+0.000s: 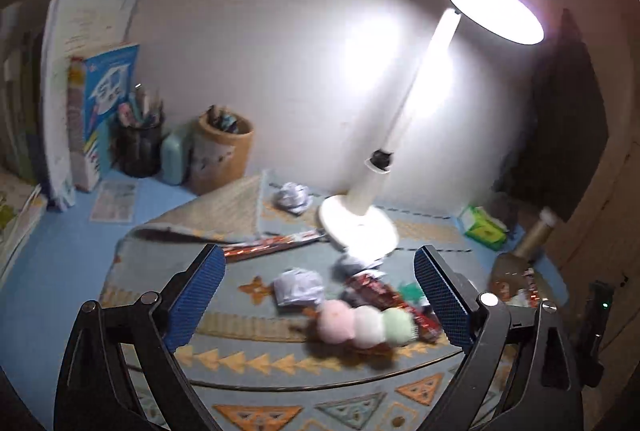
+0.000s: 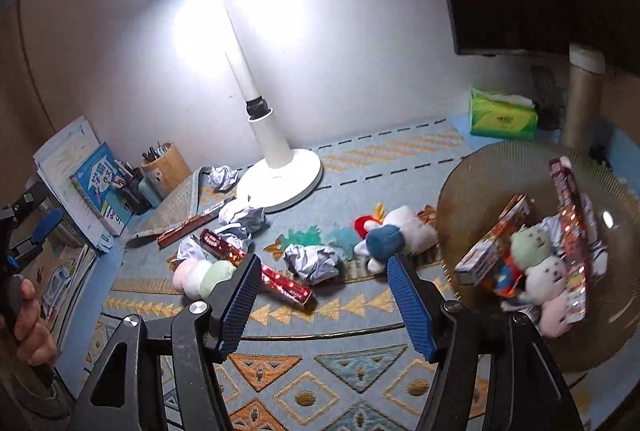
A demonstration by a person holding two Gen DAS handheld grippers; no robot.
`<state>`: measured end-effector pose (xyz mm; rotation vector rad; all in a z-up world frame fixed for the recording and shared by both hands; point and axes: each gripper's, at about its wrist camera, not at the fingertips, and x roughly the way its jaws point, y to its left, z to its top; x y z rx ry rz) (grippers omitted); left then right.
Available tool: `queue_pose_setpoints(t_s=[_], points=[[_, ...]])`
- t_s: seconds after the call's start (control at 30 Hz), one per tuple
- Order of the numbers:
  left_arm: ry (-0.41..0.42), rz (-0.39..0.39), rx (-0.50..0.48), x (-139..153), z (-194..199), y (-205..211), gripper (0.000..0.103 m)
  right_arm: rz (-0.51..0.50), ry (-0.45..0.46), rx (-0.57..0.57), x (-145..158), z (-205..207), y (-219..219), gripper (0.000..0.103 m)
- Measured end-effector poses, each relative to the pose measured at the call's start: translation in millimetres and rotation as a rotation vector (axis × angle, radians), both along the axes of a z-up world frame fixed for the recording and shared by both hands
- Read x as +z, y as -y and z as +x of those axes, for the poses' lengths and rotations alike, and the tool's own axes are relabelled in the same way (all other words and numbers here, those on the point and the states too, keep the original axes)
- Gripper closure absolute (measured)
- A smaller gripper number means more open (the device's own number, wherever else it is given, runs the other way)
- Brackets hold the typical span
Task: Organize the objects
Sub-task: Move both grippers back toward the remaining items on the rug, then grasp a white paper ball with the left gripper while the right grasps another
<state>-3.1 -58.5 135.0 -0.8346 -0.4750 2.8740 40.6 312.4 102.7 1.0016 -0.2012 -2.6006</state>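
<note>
While the lit desk lamp (image 2: 276, 167) stands at the centre of my right view, I scan from the left edge, where my other hand (image 2: 24, 327) grips a dark handle low in the frame. Above it, books (image 2: 90, 187) lean against the wall beside a tan pen cup (image 2: 166, 169). Lower left of centre lies the three-ball plush (image 2: 202, 277), pink, white and green, touching a red foil wrapper (image 2: 256, 269) that runs down toward the middle. Crumpled paper balls (image 2: 314, 263) sit around it on the patterned mat (image 2: 340, 315). My right gripper (image 2: 320, 295) hangs above the mat at lower centre, jaws spread with nothing between the blue pads. Right of centre lies a white and blue stuffed toy (image 2: 394, 235), just beside the glass bowl (image 2: 472, 175) at the right edge, which holds more plush and wrappers. A green tissue pack (image 2: 502, 117) sits in the upper right.

In my left view, my left gripper (image 1: 318, 297) fills the bottom, jaws wide apart and empty; the same plush (image 1: 366, 321) lies on the mat between the pads, blurred and untouched.
</note>
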Motion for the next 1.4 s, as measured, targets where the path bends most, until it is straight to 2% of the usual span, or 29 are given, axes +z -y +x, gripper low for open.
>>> queue_pose_setpoints(t_s=[0.1, 0.2, 0.3, 0.4, 0.57, 0.7, 0.77, 0.83, 0.9, 1.0, 1.07, 1.17, 1.27, 1.33, 1.4], points=[[0.134, -0.039, 0.050, -44, -16, 21, 0.008, 0.054, 0.058, 0.026, -41, -5, 25, 0.039], [0.258, -0.052, 0.049, -85, -35, 31, 0.008, 0.125, 0.058, 0.022, -65, -6, 38, 0.039], [0.383, -0.024, -0.030, -120, -52, 33, 0.008, 0.180, 0.058, -0.020, -77, -7, 40, 0.039], [0.348, -0.115, -0.039, -118, -55, 27, 0.008, 0.190, 0.036, -0.050, -75, -5, 37, 0.039], [0.289, -0.198, -0.069, -99, -78, 21, 0.008, 0.226, 0.029, -0.051, -75, -5, 41, 0.039], [0.230, -0.339, -0.096, -85, -106, 13, 0.008, 0.251, 0.047, -0.045, -79, -8, 47, 0.039], [0.226, -0.356, -0.145, -81, -119, 8, 0.008, 0.248, 0.065, -0.032, -81, -11, 48, 0.039], [0.228, -0.325, -0.219, -78, -128, 4, 0.008, 0.230, 0.085, -0.027, -82, -13, 45, 0.039], [0.234, -0.253, -0.305, -79, -132, 0, 0.008, 0.180, 0.117, -0.017, -82, -18, 39, 0.038], [0.255, -0.124, -0.383, -87, -136, -4, 0.008, 0.026, 0.211, 0.020, -82, -32, 29, 0.038], [0.291, -0.078, -0.430, -97, -140, -9, 0.008, -0.075, 0.264, 0.038, -79, -45, 28, 0.038], [0.304, -0.056, -0.483, -108, -139, -20, 0.008, -0.158, 0.295, 0.044, -72, -64, 34, 0.038], [0.309, -0.082, -0.497, -112, -139, -28, 0.008, -0.120, 0.310, -0.019, -69, -83, 43, 0.038], [0.327, -0.088, -0.513, -116, -141, -31, 0.008, -0.103, 0.353, -0.068, -76, -96, 46, 0.038], [0.340, -0.107, -0.506, -121, -142, -34, 0.012, -0.177, 0.386, -0.071, -86, -105, 44, 0.038]])
